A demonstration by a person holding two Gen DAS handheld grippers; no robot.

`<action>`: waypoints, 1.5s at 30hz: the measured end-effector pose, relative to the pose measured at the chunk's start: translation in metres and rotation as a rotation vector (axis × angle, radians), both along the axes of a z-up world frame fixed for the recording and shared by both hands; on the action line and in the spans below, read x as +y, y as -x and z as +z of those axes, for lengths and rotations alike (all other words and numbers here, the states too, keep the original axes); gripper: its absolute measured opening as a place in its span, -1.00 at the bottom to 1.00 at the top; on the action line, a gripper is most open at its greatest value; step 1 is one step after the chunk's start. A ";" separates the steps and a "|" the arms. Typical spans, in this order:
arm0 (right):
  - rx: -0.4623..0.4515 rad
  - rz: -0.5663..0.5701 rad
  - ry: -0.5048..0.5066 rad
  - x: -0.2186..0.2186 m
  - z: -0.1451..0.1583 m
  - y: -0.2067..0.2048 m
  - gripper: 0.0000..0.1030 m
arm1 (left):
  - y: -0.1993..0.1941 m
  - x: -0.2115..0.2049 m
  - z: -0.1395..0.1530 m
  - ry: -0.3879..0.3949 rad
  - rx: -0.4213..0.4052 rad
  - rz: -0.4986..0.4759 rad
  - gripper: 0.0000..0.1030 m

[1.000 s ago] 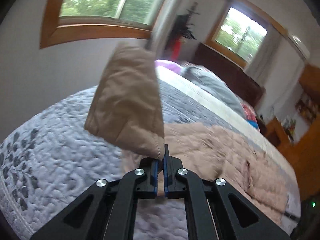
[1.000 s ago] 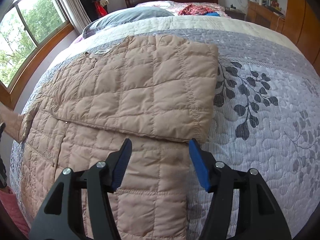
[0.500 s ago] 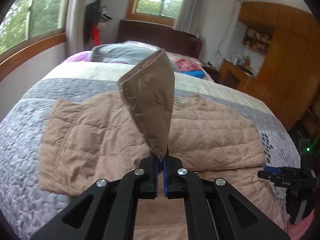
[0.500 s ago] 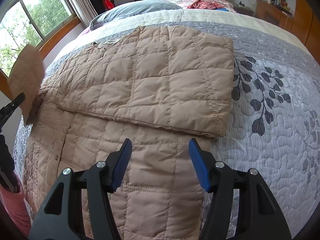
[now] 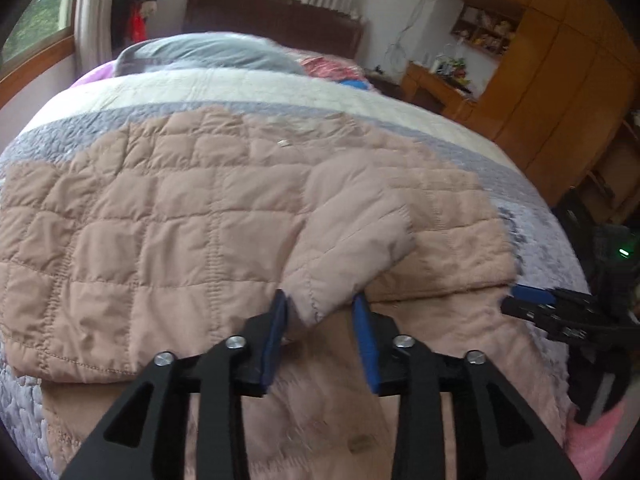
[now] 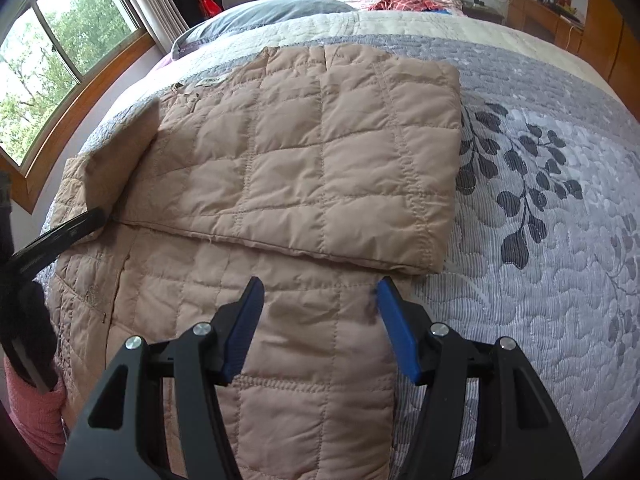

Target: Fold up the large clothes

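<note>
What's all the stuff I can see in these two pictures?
Quilted jacket: one, tan, spread on the bed, partly folded.
Sleeve: one, tan, lying across the jacket, its end between the left gripper's open fingers.
Bedspread: one, grey with dark leaves.
Pillow: one, grey, by the headboard.
Headboard: one, dark brown.
Cabinets: wooden, along the right wall.
Window: left of the bed.
Left gripper: black, blue pads, open.
Right gripper: same, open over the jacket.

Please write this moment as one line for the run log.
left gripper: open, sleeve between fingers | right gripper: open, above jacket | bed
</note>
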State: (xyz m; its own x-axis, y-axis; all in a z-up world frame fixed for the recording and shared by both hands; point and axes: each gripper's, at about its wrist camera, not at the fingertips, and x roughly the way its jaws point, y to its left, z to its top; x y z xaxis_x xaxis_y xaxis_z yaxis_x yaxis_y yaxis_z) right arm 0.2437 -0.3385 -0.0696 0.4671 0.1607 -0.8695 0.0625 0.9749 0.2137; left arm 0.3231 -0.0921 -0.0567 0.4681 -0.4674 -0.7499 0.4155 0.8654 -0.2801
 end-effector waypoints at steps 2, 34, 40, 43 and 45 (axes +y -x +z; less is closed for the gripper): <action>-0.007 0.014 -0.015 0.004 0.006 0.000 0.15 | 0.015 0.010 0.015 0.040 -0.020 -0.034 -0.19; -0.024 0.186 -0.203 0.082 0.072 -0.097 -0.88 | -0.016 0.119 0.029 -0.012 -0.033 0.265 -0.23; -0.101 0.056 -0.129 0.020 0.101 -0.074 -0.88 | -0.025 0.094 0.032 -0.052 -0.052 0.226 -0.23; -0.091 0.020 -0.132 0.000 0.094 -0.070 -0.88 | -0.035 0.075 0.019 -0.092 -0.029 0.198 -0.23; -0.075 -0.009 -0.123 -0.011 0.081 -0.072 -0.88 | -0.041 0.067 0.009 -0.101 -0.005 0.184 -0.23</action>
State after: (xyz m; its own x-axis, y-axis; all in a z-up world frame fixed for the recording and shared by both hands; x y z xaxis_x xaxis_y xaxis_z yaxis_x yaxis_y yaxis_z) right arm 0.3154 -0.3490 0.0118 0.5320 0.2597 -0.8060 0.0501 0.9405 0.3361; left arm 0.3639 -0.0254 -0.0482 0.5423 -0.2962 -0.7862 0.2487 0.9504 -0.1866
